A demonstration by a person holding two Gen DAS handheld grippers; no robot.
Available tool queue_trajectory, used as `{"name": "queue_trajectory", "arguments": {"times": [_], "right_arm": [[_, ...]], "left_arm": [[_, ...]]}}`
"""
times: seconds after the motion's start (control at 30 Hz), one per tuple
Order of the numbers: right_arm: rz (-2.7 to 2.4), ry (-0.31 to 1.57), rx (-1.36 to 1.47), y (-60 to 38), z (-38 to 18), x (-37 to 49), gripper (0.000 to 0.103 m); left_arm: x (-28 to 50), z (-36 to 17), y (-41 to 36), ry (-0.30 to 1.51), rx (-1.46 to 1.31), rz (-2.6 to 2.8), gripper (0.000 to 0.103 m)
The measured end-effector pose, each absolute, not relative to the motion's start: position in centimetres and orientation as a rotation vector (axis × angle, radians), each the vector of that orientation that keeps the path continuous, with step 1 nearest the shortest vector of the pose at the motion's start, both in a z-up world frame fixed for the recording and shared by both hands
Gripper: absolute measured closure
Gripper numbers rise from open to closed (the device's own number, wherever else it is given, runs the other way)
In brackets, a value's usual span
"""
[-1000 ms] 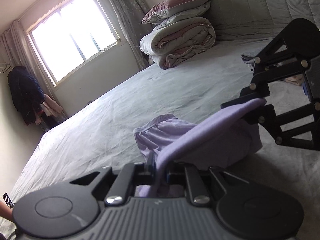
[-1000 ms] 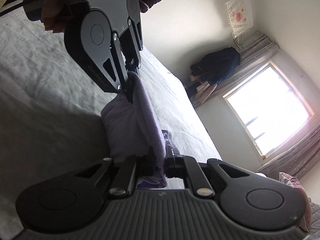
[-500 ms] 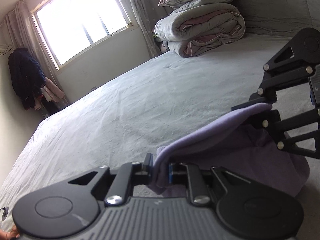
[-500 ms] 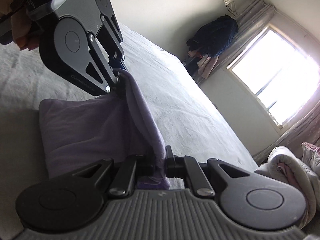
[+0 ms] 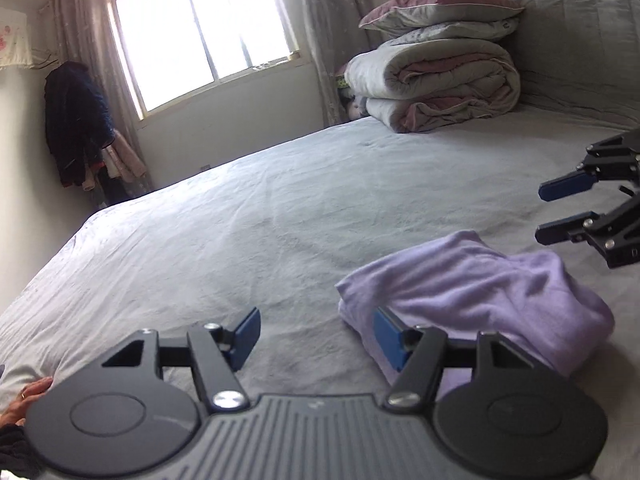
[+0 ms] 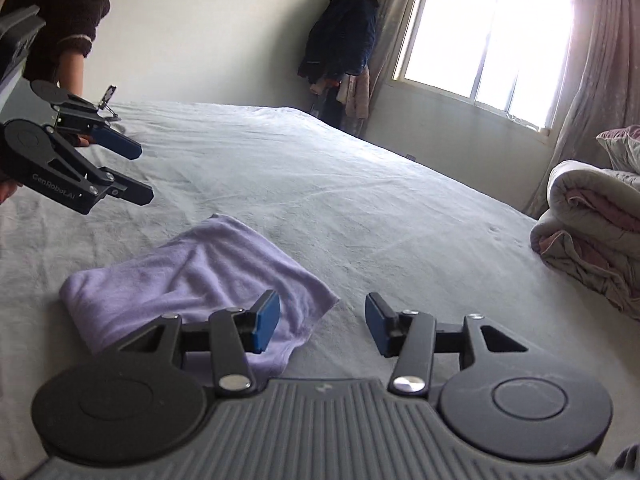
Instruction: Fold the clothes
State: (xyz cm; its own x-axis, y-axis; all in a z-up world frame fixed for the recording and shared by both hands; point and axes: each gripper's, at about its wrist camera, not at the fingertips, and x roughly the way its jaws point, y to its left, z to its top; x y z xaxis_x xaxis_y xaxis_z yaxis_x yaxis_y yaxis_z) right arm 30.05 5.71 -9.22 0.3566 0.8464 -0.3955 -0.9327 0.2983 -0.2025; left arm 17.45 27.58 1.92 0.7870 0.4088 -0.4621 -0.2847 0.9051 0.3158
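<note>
The left gripper point(image 5: 316, 334) is being opened, its blue pads apart and nothing clamped between them; its right pad is standing just over the corner of the folded purple garment point(image 5: 480, 296). The right gripper point(image 6: 322, 322) is also being opened and is holding nothing. The garment is lying on the grey bed point(image 6: 360, 200), lower left of the right wrist view, long axis running diagonally. "GenRobot.AI" is being shown on the left gripper's side

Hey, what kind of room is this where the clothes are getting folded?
Most likely a home bedroom: a wide bed with a grey sheet, folded quilts with pillows stacked at its head, a curtained window, and a dark coat hanging in the corner.
</note>
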Motion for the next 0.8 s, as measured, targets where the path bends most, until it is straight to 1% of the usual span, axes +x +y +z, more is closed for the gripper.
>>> {"name": "queue_trajectory", "arguments": {"times": [0.13, 0.3, 0.4, 0.53, 0.7, 0.73, 0.77, 0.8], "right_arm": [[1.341, 0.245, -0.426, 4.4, -9.8, 27.6, 0.052], [1.349, 0.304, -0.48, 5.6, -11.4, 26.3, 0.052], [1.342, 0.343, -0.442, 6.3, -11.2, 27.1, 0.052], [1.361, 0.416, -0.322, 7.1, -10.6, 29.0, 0.053], [1.4, 0.434, -0.339, 7.2, -11.2, 28.2, 0.066], [1.399, 0.421, -0.345, 7.3, -11.1, 28.0, 0.073], [1.395, 0.41, -0.348, 7.4, -11.1, 27.8, 0.085], [1.385, 0.402, -0.353, 7.6, -11.1, 27.8, 0.088]], "left_arm": [[15.0, -0.1, 23.7, 0.604, 0.389, 0.2, 0.039], [16.5, -2.4, 20.7, 0.667, 0.486, 0.138, 0.039], [17.5, -2.9, 20.5, 0.679, 0.496, 0.154, 0.039], [18.6, -3.0, 20.6, 0.7, 0.469, 0.135, 0.039], [19.0, -2.7, 20.4, 0.728, 0.451, 0.105, 0.039], [19.0, -2.7, 20.3, 0.728, 0.455, 0.097, 0.039], [19.1, -2.8, 20.1, 0.726, 0.459, 0.092, 0.039], [19.2, -2.9, 20.1, 0.721, 0.462, 0.097, 0.039]]}}
